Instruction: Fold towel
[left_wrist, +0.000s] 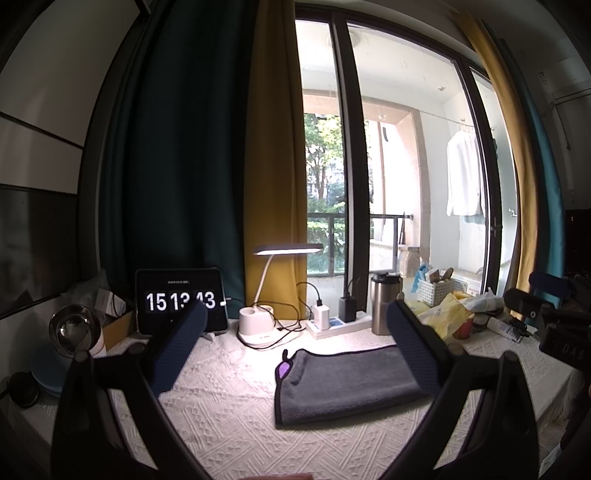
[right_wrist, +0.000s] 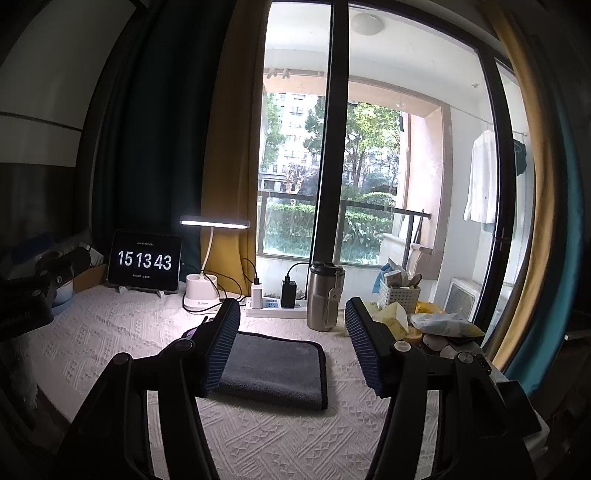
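White tablecloth bears folded towel, seemingly clear of spread fingers.

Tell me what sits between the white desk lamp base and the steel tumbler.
In the right wrist view, a white power strip with a white charger and a black charger plugged in lies between the white lamp base and steel tumbler.

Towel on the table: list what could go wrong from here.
1. The gray towel already lies folded, and both the left gripper and the right gripper are open and off it; another grab may bunch the layers or drag the white tablecloth.
2. A steel tumbler stands just behind the towel; a forward sweep could tip it.
3. Cables loop near the lamp and power strip and could snag.
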